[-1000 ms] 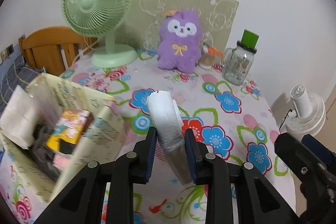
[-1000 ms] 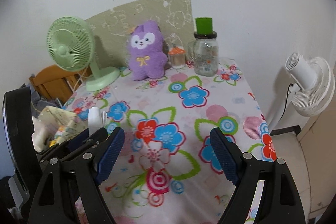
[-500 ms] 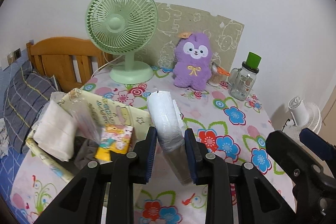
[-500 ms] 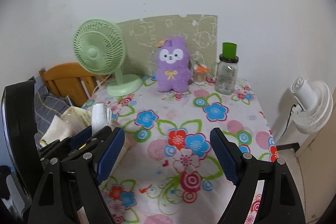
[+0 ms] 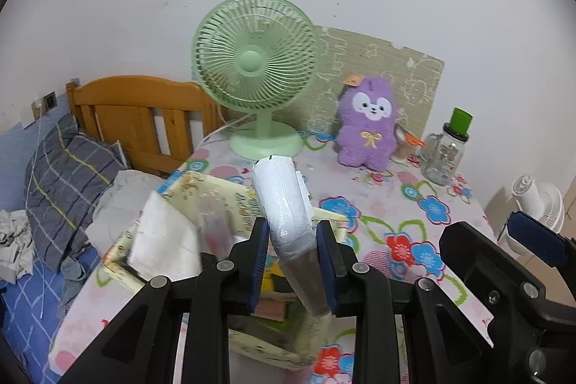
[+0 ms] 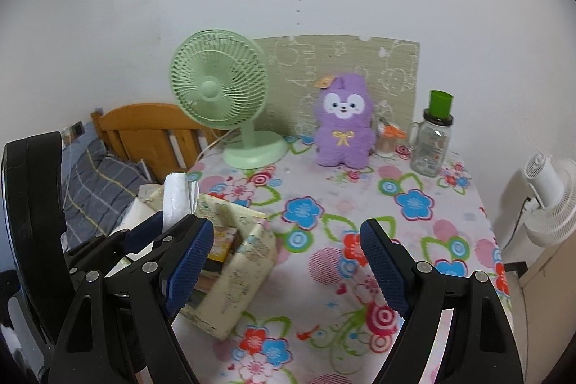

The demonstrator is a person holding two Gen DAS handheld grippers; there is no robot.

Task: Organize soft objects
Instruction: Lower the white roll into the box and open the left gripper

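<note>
My left gripper [image 5: 293, 261] is shut on a white soft pack in clear plastic wrap [image 5: 284, 204] and holds it above a pale yellow fabric box [image 5: 216, 189] at the table's left edge. The box holds a white folded cloth [image 5: 162, 240], a yellow packet and dark items. In the right wrist view the pack [image 6: 178, 197] sticks up over the box [image 6: 237, 272]. My right gripper [image 6: 288, 261] is open and empty above the flowered tablecloth [image 6: 414, 204]. A purple plush toy [image 6: 342, 125] stands at the back of the table.
A green desk fan [image 6: 223, 96] stands at the back left, and a glass jar with a green lid [image 6: 433, 139] at the back right. A wooden bed head [image 5: 140, 114] and grey pillow [image 5: 68, 175] lie left of the table. A white floor fan [image 6: 550, 200] stands right.
Both grippers have pulled back and risen from the table. My left gripper has carried the white pack leftward, from beside the box to over it. The right gripper stays open.
</note>
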